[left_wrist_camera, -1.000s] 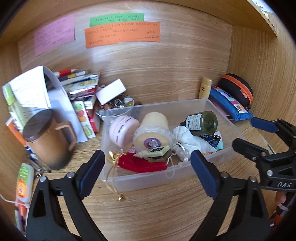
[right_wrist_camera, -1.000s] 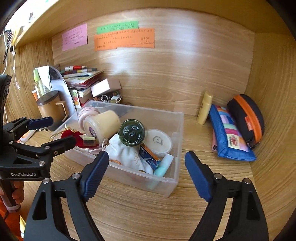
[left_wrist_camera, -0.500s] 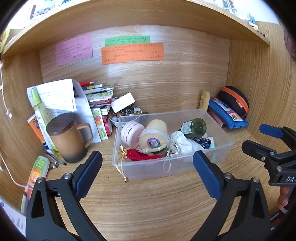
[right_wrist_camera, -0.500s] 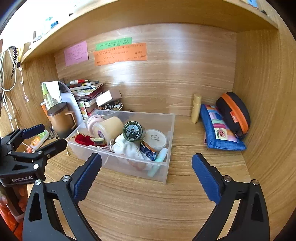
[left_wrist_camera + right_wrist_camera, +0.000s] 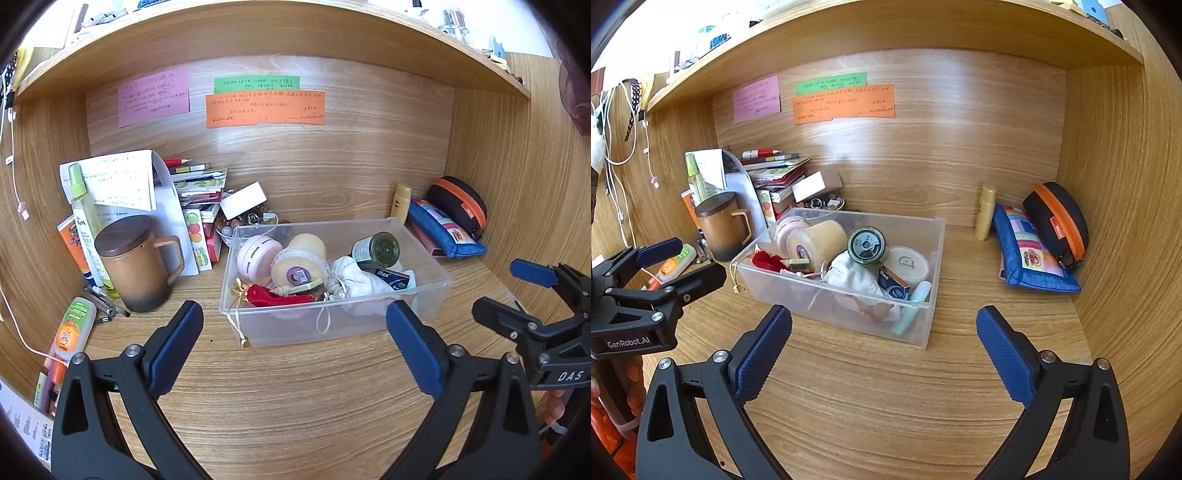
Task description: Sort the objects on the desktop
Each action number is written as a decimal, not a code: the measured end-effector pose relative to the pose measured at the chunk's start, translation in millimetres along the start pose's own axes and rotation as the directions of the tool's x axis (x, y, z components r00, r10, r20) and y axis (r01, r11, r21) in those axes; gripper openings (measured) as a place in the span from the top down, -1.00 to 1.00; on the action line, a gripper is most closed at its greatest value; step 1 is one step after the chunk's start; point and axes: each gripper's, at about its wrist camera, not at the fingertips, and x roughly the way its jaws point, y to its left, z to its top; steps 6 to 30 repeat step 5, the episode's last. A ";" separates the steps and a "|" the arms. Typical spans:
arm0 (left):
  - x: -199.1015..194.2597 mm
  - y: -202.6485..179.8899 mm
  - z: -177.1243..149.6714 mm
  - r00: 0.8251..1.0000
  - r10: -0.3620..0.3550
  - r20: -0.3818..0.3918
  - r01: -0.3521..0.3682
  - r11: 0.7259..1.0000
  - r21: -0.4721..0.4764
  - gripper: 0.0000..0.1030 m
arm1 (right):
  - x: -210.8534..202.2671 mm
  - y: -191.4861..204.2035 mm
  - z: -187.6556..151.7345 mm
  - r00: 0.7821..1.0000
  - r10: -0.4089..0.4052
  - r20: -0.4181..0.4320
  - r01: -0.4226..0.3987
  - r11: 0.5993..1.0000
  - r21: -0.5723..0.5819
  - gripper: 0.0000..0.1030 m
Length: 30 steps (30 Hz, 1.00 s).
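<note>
Both tools are held over bare worktop point(image 5: 886, 406), well short of the clutter. The left tool point(image 5: 293, 343) is spread wide with nothing between its blue pads; the right tool point(image 5: 882, 347) has just been opening and is likewise spread wide and empty. At centre frame the clear plastic bin point(image 5: 424, 295) is seen resting on the worktop, packed with a pink jar point(image 5: 256, 254), a cream jar point(image 5: 301, 264), a green tin point(image 5: 376, 251), a white cloth pouch point(image 5: 354, 277) and a red pouch point(image 5: 260, 295). At left a brown lidded mug point(image 5: 135, 262) is crowded by a spray bottle point(image 5: 83, 218), papers and stacked books point(image 5: 199, 192). At right, against the side wall, a yellow tube point(image 5: 984, 212), a blue patchwork pouch point(image 5: 1030, 254) and a black-and-orange case point(image 5: 1056, 221) are seen, apart from the bin.
</note>
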 end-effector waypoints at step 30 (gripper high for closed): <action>-1.2 -0.3 1.7 1.000 0.011 0.009 -0.011 1.000 -0.003 -0.96 | 3.8 0.3 -1.7 1.000 0.005 -0.011 -0.005 1.000 -0.003 -0.94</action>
